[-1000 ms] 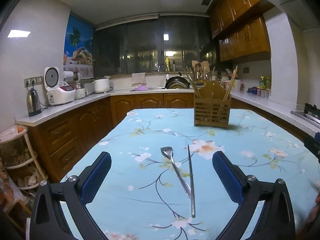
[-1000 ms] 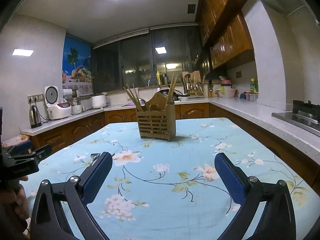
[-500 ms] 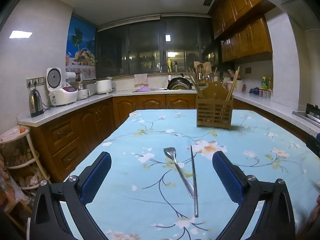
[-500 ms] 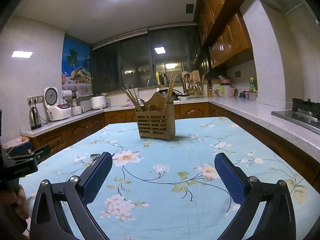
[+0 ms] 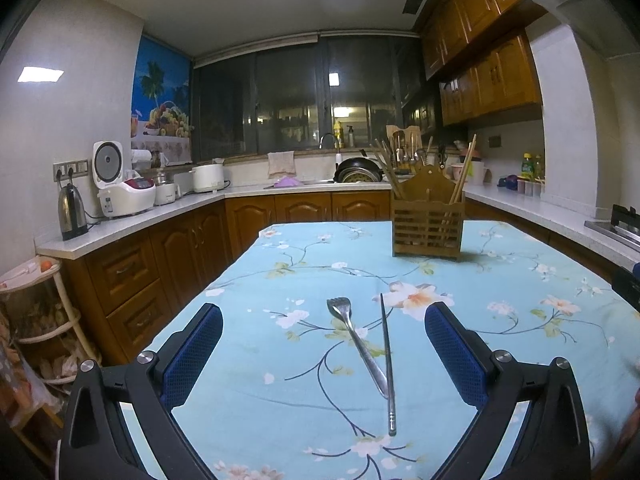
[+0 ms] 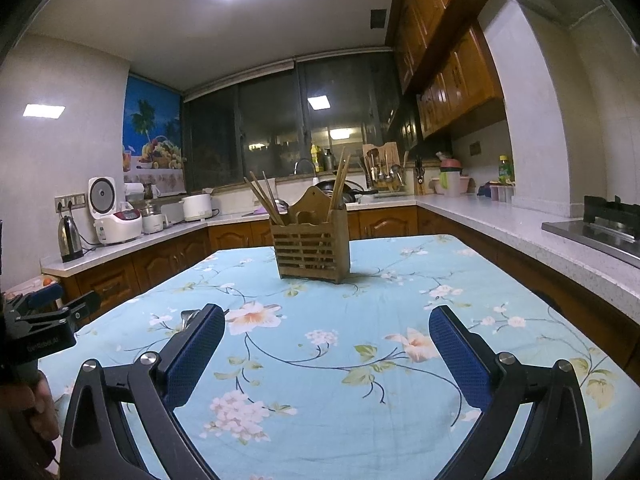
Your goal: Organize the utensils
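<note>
Both tools spread, utensils loose on the counter.

Left tool fingers apart, empty; metal fork and metal chopstick lie between them at 12 o'clock, near ends touching. Right tool fingers apart, empty, above the floral counter. Wooden utensil holder stands upright beyond at 12 o'clock, holding chopsticks.

The worktop wears a pale blue cloth printed with flowers and dark branches. On it lie a silver metal fork and a single silver metal chopstick, their near ends touching. Farther back stands a slatted brown wooden utensil holder holding wooden chopsticks.
</note>
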A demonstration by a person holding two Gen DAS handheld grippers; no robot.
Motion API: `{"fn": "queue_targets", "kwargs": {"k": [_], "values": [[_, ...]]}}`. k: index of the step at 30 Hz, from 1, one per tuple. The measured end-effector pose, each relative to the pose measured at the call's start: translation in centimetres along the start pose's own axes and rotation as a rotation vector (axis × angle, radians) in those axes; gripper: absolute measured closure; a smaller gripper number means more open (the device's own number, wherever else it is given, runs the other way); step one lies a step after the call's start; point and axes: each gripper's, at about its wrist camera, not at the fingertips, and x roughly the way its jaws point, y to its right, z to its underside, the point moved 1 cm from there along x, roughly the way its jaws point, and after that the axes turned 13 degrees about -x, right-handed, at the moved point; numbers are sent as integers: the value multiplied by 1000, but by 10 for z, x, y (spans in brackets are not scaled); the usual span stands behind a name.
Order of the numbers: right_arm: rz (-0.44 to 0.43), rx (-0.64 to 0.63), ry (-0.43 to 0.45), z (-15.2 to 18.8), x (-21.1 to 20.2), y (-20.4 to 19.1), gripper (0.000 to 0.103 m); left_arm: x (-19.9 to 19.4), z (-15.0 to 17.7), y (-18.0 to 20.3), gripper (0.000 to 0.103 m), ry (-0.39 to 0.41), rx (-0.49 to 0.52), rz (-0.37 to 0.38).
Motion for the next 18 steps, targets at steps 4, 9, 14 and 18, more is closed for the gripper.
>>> {"fn": "queue_targets", "kwargs": {"k": [4,9,14,18], "values": [[-1,4,2,-2,0,-1,0,0,1,0,1,1,1,1],[-4,8,2,-1,-1,-3,0,-1,0,0,1,4,3,2],[-6,10,8,-2,-1,-5,0,-2,2,0,1,3,4,3],[-6,11,11,-3,-2,-6,0,-2,1,0,1,-2,5,5]]}}
